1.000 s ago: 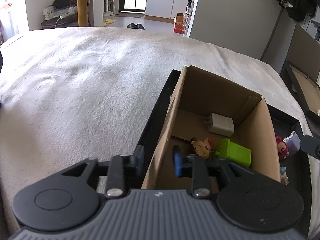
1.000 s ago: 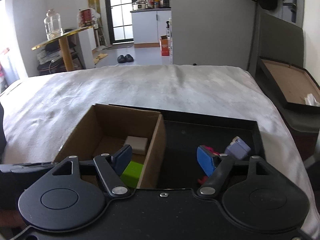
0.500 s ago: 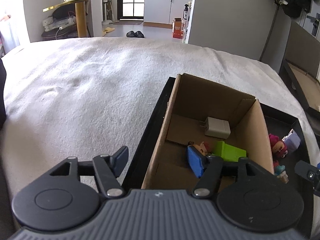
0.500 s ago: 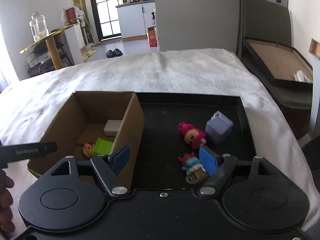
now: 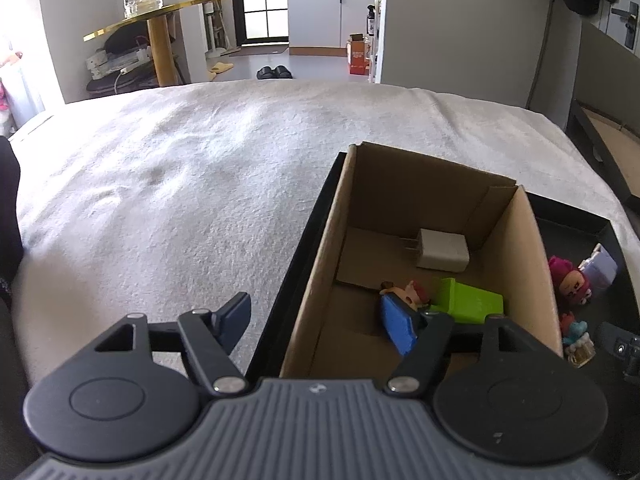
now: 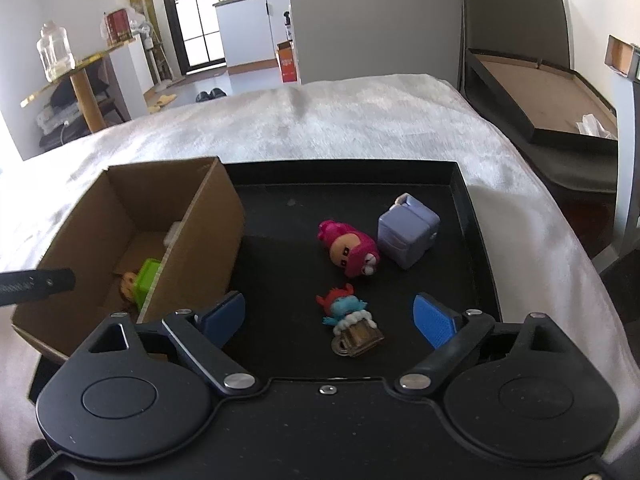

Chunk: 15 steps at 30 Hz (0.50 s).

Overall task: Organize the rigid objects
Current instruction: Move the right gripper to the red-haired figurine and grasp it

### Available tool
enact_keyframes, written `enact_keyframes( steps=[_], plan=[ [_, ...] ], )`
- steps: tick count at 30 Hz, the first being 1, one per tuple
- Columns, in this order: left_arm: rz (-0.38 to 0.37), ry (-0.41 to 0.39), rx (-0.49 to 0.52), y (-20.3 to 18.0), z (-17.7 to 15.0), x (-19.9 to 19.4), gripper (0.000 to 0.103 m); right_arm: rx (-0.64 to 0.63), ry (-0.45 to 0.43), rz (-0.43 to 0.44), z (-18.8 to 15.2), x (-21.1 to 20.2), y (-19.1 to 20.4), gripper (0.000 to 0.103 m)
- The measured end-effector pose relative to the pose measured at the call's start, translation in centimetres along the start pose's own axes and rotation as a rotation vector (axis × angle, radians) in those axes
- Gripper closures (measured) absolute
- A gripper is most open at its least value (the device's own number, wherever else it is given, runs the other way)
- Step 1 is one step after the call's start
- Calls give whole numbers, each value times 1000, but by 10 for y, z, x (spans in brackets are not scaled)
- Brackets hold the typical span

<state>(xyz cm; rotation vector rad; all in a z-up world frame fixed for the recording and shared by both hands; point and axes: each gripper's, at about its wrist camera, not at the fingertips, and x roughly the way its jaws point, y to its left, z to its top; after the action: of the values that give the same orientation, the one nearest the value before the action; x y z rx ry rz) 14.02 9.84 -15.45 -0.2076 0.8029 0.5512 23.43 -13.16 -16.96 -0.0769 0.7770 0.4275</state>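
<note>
My left gripper [image 5: 320,320] hangs over the near left corner of the brown open-topped cardboard box [image 5: 536,248], its blue-padded jaws spread wide after just opening, one on each side of the box's left wall and pressing on nothing. Inside the box lie a white square plug charger [image 5: 442,250] by the far wall, a bright green plastic block [image 5: 468,300] nearer me, and a small doll head with reddish hair [image 5: 406,292] just beside the block. The box stands in the left part of a shallow black tray [image 6: 464,200] on a white fuzzy blanket [image 5: 180,200].

My right gripper [image 6: 330,316] hovers over the open black floor of the tray, its jaws also just opened wide and holding nothing. Between them, lower down, lies a small red-and-blue figure on a brown barrel-shaped base [image 6: 352,320], apart from both pads. Beyond it rest a pink round-headed toy figure [image 6: 350,248] and, touching it on the right, a pale lilac plastic cube-shaped toy [image 6: 408,232]
</note>
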Motion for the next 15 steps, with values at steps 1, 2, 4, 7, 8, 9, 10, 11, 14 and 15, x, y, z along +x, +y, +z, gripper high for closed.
enact_keyframes(
  steps=[1,2,4,7,8,9,10,11,14,15],
  plan=[
    [5,1,-1,0,0,0,33,-4,3,0,0,3,-2,12],
    [10,2,-1,0,0,1,33,-7,7,-1,-1,6,-4,12],
    [22,-2,4,-2,0,1,32,-11,17,1,-2,11,-7,12],
    [34,-9,5,-3,1,2,32,-21,36,-16,-8,22,-12,14],
    [36,-8,2,-3,2,3,32,-23,46,-18,-9,25,-13,16],
    [37,-7,-1,-3,2,4,32,-24,56,-18,-11,28,-14,17],
    [40,-5,-4,-3,2,5,32,-23,65,-17,-12,31,-15,18],
    [42,-5,-5,-3,3,6,32,-24,72,-17,-13,34,-16,18],
    [55,-2,1,-3,2,9,32,-35,89,-20,-17,42,-17,20],
    [59,2,-1,-2,2,11,32,-37,95,-24,-18,45,-17,20]
  ],
)
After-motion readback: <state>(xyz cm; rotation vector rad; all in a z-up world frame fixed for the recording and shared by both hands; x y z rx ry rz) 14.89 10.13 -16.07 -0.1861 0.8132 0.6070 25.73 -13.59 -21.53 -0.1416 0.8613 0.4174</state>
